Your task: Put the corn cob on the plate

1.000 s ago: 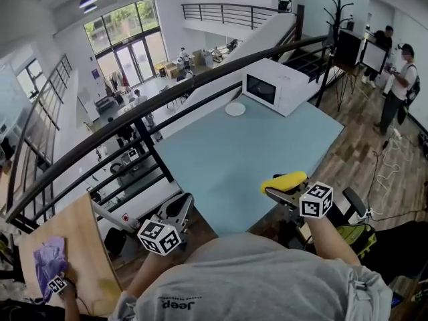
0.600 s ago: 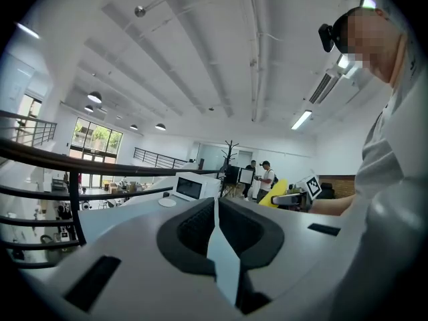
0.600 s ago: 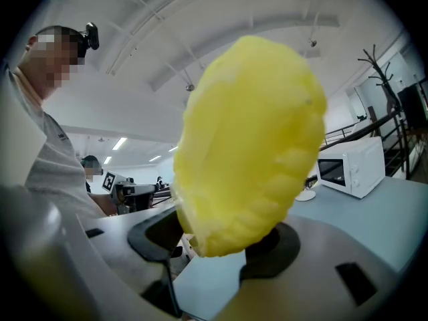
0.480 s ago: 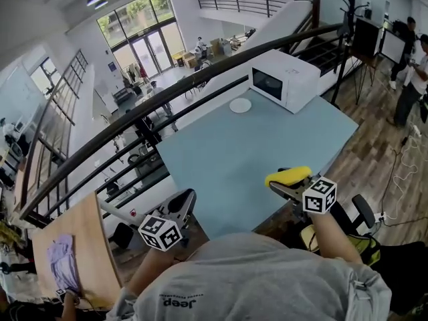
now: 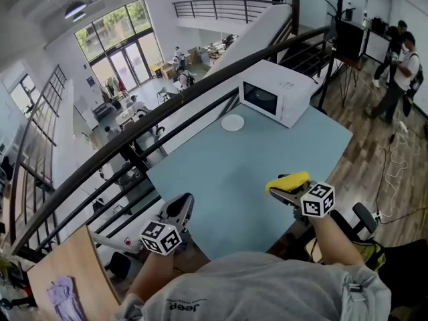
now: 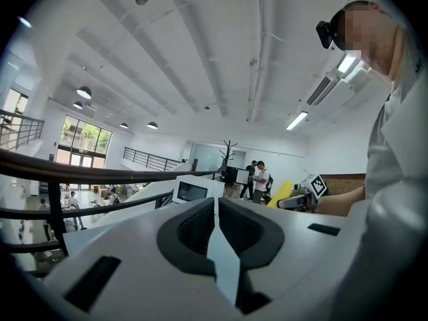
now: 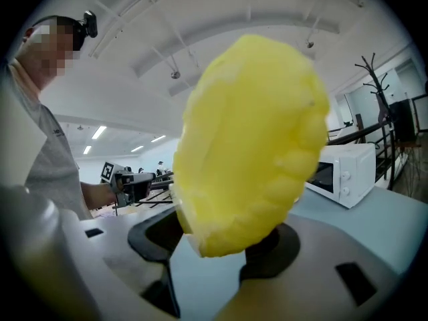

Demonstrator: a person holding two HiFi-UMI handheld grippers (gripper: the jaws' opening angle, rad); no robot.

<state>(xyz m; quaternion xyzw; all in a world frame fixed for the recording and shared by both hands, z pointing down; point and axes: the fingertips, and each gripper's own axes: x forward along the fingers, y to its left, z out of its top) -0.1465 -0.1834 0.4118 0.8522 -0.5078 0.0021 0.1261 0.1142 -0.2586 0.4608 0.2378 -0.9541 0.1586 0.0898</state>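
Observation:
My right gripper (image 5: 286,188) is shut on a yellow corn cob (image 5: 287,180), which lies crosswise between its jaws over the near right part of the light blue table (image 5: 227,166). In the right gripper view the corn cob (image 7: 251,146) fills the middle and hides the fingertips of that gripper (image 7: 217,243). A small white plate (image 5: 233,122) sits far off on the table beside the microwave. My left gripper (image 5: 182,206) hangs just left of the table's near corner; in the left gripper view this gripper (image 6: 215,212) is shut and holds nothing.
A white microwave (image 5: 274,92) stands at the table's far right corner. A dark railing (image 5: 134,136) runs along the table's left edge, with a drop to the hall below. A wooden top (image 5: 63,276) lies at lower left. People (image 5: 404,62) stand at far right.
Both grippers have moved with the person closer to the table's near corner. The wooden top at lower left has slid back out of view. The corn cob stays in the right gripper.

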